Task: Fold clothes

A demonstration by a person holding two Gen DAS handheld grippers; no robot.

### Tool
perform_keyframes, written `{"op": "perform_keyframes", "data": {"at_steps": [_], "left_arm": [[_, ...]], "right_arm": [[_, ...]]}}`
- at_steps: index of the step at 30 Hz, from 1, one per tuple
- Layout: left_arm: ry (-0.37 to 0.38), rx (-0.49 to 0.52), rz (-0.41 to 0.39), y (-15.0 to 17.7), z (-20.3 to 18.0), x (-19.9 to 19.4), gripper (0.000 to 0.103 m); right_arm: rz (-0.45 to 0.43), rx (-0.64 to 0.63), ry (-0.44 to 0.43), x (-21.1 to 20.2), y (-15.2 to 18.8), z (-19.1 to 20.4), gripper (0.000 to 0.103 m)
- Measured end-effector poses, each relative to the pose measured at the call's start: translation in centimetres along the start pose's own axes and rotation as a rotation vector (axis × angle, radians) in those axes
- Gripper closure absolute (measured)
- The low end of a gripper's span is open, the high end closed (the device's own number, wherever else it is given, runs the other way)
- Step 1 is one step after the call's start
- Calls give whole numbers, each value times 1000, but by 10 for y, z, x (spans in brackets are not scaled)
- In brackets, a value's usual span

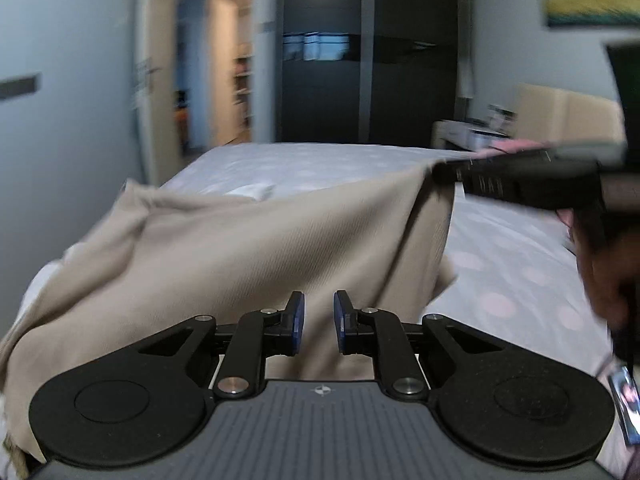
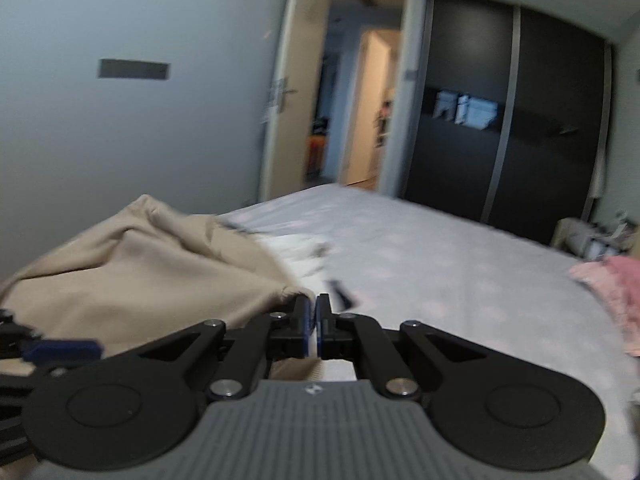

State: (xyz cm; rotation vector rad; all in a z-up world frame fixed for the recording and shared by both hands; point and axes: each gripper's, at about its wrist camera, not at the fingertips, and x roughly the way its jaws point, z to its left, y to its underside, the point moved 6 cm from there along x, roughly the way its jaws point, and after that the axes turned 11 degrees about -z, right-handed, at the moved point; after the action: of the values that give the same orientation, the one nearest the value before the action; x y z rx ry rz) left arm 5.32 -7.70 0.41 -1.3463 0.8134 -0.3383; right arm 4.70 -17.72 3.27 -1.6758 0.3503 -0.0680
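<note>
Both claws are pinching the beige garment (image 1: 240, 248): right gripper (image 2: 313, 312) clamped on its corner, left gripper (image 1: 319, 312) nearly closed on cloth, fabric stretched between them above the bed (image 2: 440, 280).

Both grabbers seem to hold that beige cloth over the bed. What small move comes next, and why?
Probably carry the held edge forward over the rest. The right gripper pinches a corner of the beige cloth, the left gripper seems clamped on the same edge, and the cloth hangs lifted above the bed.
</note>
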Motion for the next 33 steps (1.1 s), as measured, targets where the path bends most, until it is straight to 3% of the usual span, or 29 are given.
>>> {"op": "perform_keyframes", "data": {"at_steps": [4,10,12,14,17,20,24,29,33], "left_arm": [[98,62,11,5,-32,3,87],[144,98,78,13,-56,20,78],[167,102,110,19,-63,22,65],[192,104,143,23,-68,29,54],[232,92,192,28,-84,39,53],[235,100,237,33,-94,48,53],[254,118,289,42,-105,61,53],[264,154,323,49,-121,73,53],[276,190,343,50,-128,77,53]], "right_arm": [[18,3,127,-31,7,-76,100],[88,-11,373,-85,38,-202,100],[98,-48,471,-104,52,-238,100],[156,-40,535,-115,72,-270,100],[298,57,570,-125,113,-314,100],[390,162,542,-132,149,-333,100],[411,118,456,-126,174,-318,99],[337,81,204,-129,172,-278,99],[357,65,-32,-136,174,-227,99]]}}
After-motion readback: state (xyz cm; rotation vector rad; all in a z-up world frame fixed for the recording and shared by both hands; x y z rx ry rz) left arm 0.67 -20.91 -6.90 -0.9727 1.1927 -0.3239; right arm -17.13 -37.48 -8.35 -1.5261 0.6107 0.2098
